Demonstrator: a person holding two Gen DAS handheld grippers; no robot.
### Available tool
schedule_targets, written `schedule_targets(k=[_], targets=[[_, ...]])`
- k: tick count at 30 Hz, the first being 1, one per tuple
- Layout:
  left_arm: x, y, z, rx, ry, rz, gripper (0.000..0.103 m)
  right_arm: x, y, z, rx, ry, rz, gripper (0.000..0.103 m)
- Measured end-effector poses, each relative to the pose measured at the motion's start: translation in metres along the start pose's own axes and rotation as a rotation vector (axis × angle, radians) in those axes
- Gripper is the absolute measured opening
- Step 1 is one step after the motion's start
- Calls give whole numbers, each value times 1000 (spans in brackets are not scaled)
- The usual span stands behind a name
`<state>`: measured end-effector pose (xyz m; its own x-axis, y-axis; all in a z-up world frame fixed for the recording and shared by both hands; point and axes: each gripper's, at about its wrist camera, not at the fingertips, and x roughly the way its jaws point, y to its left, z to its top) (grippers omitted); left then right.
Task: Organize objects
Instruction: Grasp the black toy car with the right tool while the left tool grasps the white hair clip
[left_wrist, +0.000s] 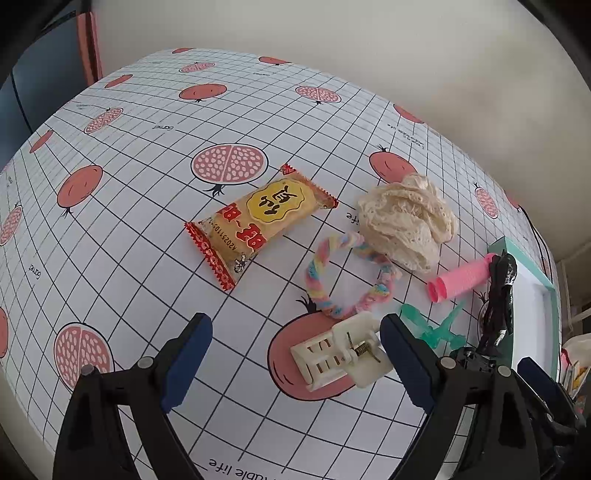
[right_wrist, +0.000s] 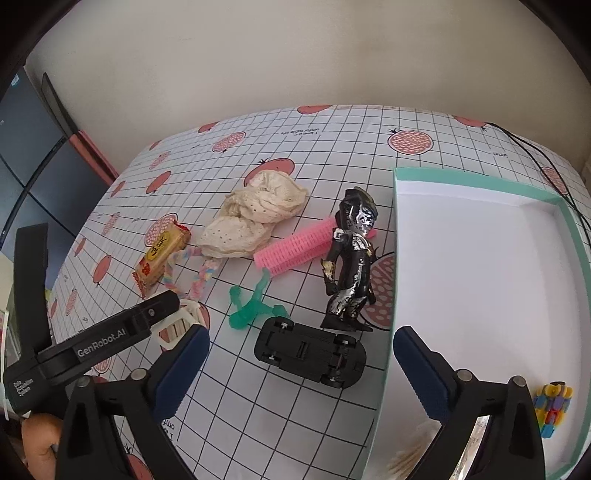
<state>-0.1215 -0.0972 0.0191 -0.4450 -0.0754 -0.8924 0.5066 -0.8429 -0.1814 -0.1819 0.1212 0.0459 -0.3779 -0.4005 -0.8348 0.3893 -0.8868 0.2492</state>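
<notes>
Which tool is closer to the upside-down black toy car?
Right. The right tool hangs just above the upside-down black toy car, fingers open around it. The left tool sits farther left, over the white plastic clip.

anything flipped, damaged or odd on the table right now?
Yes. The black toy car lies upside down beside the box, its wheels and chassis facing up. The black figurine standing just behind it looks worn, with silvery patches over its head, torso and legs. Nothing looks spilled.
</notes>
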Motion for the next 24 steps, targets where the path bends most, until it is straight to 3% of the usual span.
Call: schedule_targets(k=[16,24], targets=[[0,-9,-2,51,0,-20,93,22,8,-2,-24,53,27,99],[2,-7,-2,33,9,-32,93,20,4,-11,30,120,158,99]])
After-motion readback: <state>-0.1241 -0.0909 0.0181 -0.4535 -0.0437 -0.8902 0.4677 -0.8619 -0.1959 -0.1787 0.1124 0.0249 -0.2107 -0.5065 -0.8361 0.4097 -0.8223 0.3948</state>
